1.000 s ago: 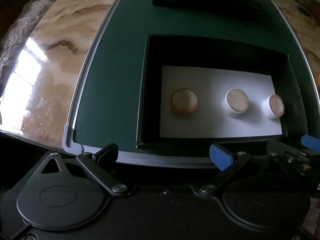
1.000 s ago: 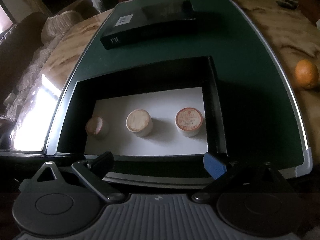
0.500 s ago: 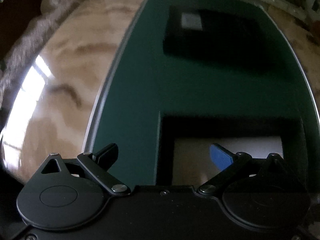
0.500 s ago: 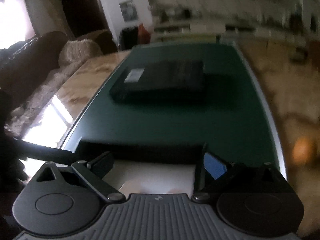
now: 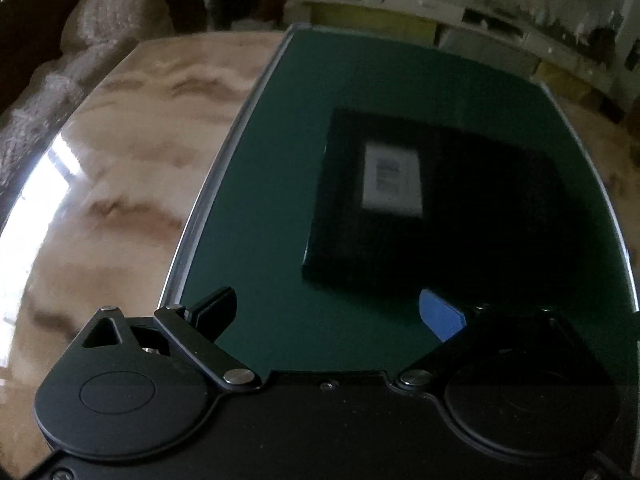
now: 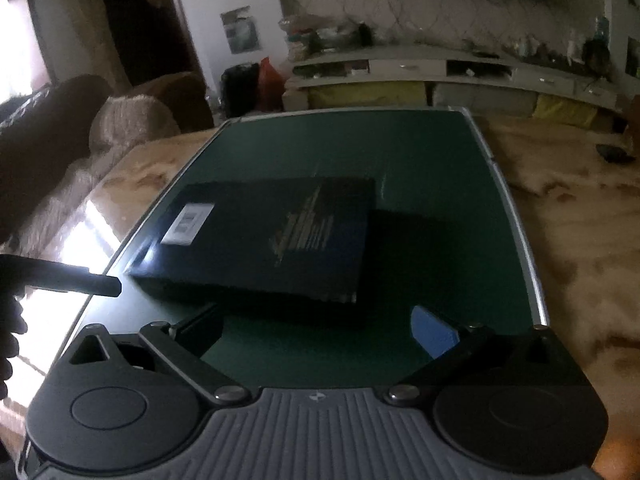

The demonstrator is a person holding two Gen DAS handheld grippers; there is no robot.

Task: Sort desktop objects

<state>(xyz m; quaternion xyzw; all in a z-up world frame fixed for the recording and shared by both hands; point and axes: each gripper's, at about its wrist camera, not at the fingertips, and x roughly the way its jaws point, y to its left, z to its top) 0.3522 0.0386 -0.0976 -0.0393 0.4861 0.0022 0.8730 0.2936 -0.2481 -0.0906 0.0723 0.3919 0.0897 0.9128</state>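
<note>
A flat black box lid (image 5: 440,208) with a white label lies on the green mat (image 5: 280,200), ahead of both grippers. It also shows in the right wrist view (image 6: 264,240). My left gripper (image 5: 328,312) is open and empty, above the mat just short of the lid's near edge. My right gripper (image 6: 316,330) is open and empty, close to the lid's near edge. The open tray with the round white containers is out of view.
The mat (image 6: 440,184) lies on a marble-patterned table (image 5: 120,160). Part of the left gripper (image 6: 72,278) reaches in from the left in the right wrist view. A sofa (image 6: 120,120) and a low cabinet (image 6: 440,76) stand beyond the table.
Both grippers have moved forward over the tray towards the black lid. The tray and its three round containers have dropped out of view. Both stay open.
</note>
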